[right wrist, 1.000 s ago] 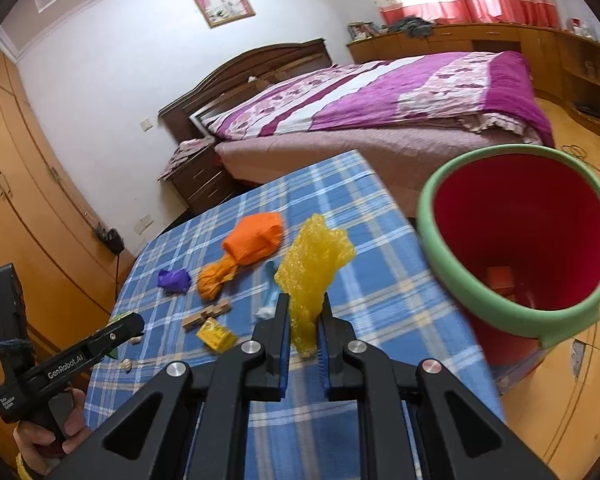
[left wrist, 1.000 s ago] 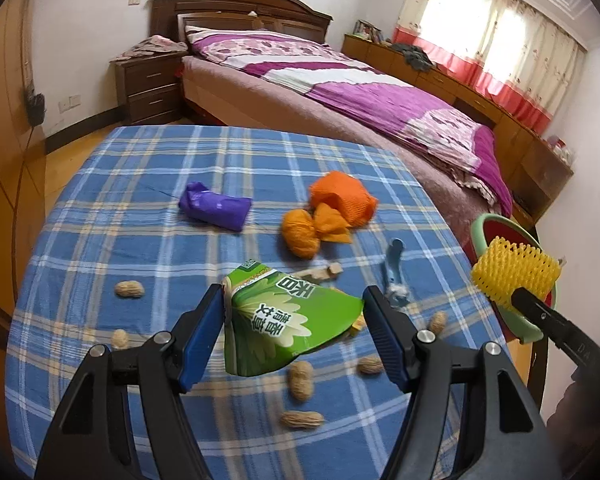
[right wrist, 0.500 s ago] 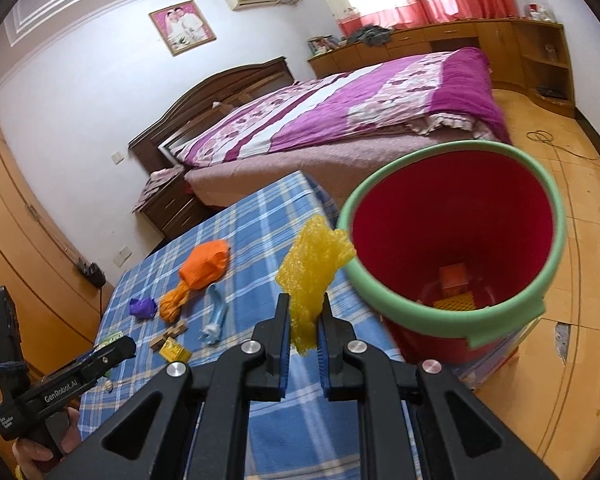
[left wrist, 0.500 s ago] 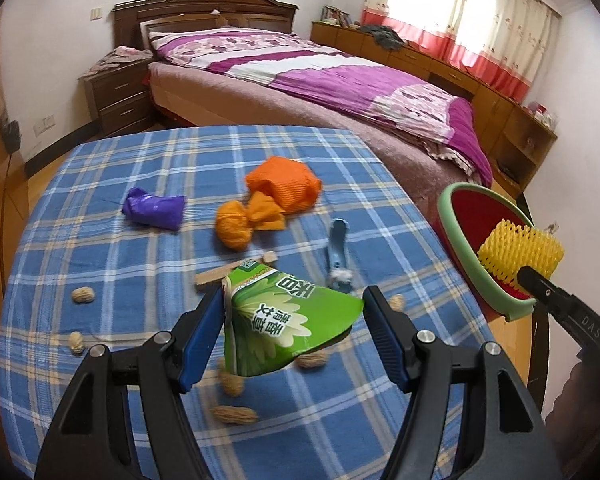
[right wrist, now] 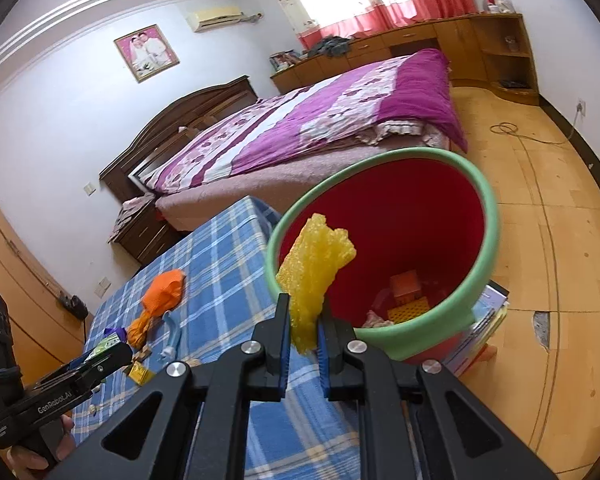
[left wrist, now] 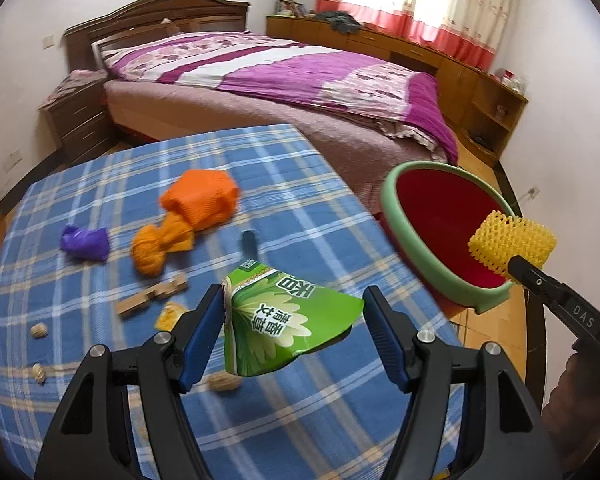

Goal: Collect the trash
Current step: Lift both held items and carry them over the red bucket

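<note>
Right gripper [right wrist: 304, 334] is clamping yellow foam net [right wrist: 314, 276], upright, over red bin [right wrist: 488, 240]. Left gripper [left wrist: 294, 322] is pinching crumpled green snack bag [left wrist: 284, 324] above checked table [left wrist: 300, 184].

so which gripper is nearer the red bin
Right. The right gripper, shut on the yellow foam net, is at the near rim of the red bin. The left gripper, holding the green wrapper, is over the table beside it.
</note>
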Demonstrator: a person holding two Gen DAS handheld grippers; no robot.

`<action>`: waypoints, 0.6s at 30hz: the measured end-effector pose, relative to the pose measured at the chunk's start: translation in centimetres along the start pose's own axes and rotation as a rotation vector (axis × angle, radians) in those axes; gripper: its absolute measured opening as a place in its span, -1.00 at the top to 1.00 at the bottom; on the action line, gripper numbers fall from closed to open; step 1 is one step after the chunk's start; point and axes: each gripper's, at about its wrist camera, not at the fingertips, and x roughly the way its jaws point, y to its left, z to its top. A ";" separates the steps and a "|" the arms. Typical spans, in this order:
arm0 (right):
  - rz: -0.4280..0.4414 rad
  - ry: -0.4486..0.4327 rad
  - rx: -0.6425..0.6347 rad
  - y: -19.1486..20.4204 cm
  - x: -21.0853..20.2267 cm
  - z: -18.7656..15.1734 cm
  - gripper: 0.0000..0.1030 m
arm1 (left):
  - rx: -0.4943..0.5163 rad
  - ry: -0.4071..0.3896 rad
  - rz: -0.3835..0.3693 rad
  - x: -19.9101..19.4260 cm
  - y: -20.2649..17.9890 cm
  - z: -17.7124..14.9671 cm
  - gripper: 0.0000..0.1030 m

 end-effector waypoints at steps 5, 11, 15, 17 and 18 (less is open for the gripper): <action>-0.022 -0.015 0.024 -1.5 -0.5 0.4 0.74 | 0.034 0.010 -0.028 1.2 -2.3 0.9 -0.37; -0.049 -0.027 0.045 -3.1 -0.8 0.8 0.74 | 0.084 0.003 -0.062 2.2 -5.0 2.0 -0.37; -0.068 -0.033 0.062 -4.2 -0.9 1.3 0.74 | 0.119 -0.001 -0.093 3.0 -7.1 2.9 -0.37; -0.080 -0.038 0.071 -4.8 -1.0 1.6 0.74 | 0.138 -0.002 -0.117 3.5 -8.2 3.3 -0.37; -0.083 -0.040 0.074 -5.0 -0.9 1.8 0.74 | 0.145 -0.003 -0.126 3.8 -8.7 3.4 -0.37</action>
